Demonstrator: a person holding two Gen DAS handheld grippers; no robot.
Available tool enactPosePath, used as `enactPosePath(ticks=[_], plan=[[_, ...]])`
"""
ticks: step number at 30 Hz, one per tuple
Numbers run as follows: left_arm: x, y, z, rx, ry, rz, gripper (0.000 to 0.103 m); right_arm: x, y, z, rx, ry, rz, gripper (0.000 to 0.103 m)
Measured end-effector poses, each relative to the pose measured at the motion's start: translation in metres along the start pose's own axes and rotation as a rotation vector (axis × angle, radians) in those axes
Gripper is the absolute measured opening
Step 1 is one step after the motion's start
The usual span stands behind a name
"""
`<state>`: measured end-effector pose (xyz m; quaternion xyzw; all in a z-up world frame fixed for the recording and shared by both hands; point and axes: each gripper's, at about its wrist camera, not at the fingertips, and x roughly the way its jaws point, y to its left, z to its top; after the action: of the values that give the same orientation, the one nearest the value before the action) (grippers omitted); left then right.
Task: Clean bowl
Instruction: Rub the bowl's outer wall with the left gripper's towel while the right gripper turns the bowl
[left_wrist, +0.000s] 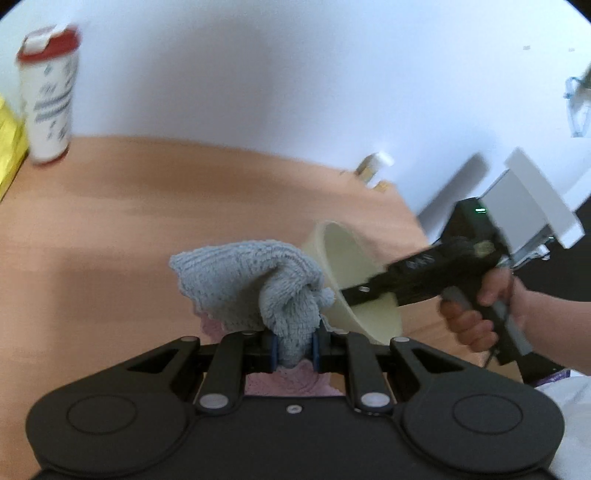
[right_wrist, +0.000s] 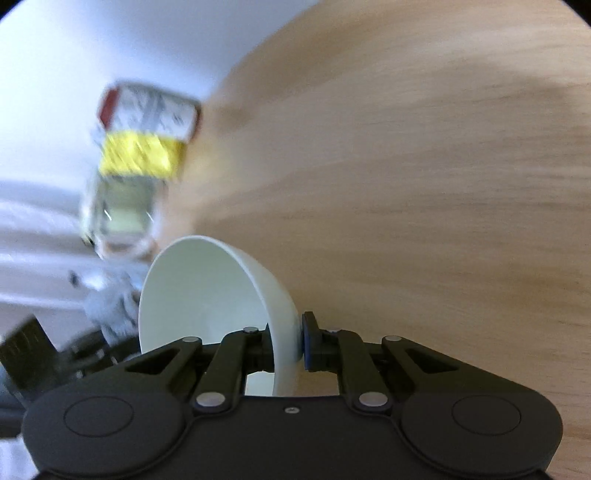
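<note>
The grey cloth (left_wrist: 251, 284) is pinched tight in the left tongs (left_wrist: 293, 349), lifted over the wooden surface (left_wrist: 147, 206). At three o'clock, the cream bowl (left_wrist: 354, 284) is clamped by its rim in the right tongs (right_wrist: 286, 341), tipped on its side. At ten o'clock, a red-capped canister (left_wrist: 48, 96) is seen; its lettering is blurred beyond reading.

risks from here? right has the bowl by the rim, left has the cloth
1. The right gripper pinches only the rim of the tilted bowl; wiping pressure may lever it loose.
2. The grey cloth is bunched in the left gripper, so it may wipe little of the inside.
3. A slipped bowl would drop onto the wooden table.
</note>
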<state>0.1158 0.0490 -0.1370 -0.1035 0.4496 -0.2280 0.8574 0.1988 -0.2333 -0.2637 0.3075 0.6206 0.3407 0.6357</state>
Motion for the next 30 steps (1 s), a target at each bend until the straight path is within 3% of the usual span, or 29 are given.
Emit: enactPosePath(ticks=[10,14,24,30], plan=[[0.013,-0.04,0.008,0.192,0.019,-0.097,0.015,-0.012,0.039,0.014,0.105,-0.149,0.187,0.013],[0.022,-0.046,0.01,0.205,-0.008,-0.129,0.015,-0.014,0.056,0.011,0.098,-0.168,0.241,0.013],[0.027,-0.047,0.003,0.217,-0.101,-0.133,0.015,-0.025,0.081,-0.002,-0.015,-0.178,0.228,0.012],[0.014,-0.031,0.001,0.147,-0.146,-0.124,0.015,-0.029,0.085,-0.003,-0.049,-0.195,0.2,0.014]])
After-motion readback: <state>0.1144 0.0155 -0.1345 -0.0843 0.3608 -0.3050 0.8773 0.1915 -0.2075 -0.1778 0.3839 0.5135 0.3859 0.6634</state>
